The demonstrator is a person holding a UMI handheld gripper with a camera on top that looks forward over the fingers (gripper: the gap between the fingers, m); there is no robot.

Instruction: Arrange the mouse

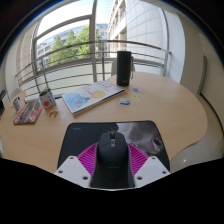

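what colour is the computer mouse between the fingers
Black computer mouse, between the gripper fingers; gripper view.

gripper (111,163): fingers closed on black mouse (111,150) | mouse over dark mouse pad (140,135) | beyond: black cylinder (124,68), open magazine (90,96) | round wooden table (175,105)

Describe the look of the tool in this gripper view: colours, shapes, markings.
The tool has two fingers, each ending in a pale, angular white-grey block. The inner faces carry magenta pads marked with a dark grid of triangular cut-outs. The pads slope inward toward each other, forming a V shape. No cables, sleeves or hand show in this view.
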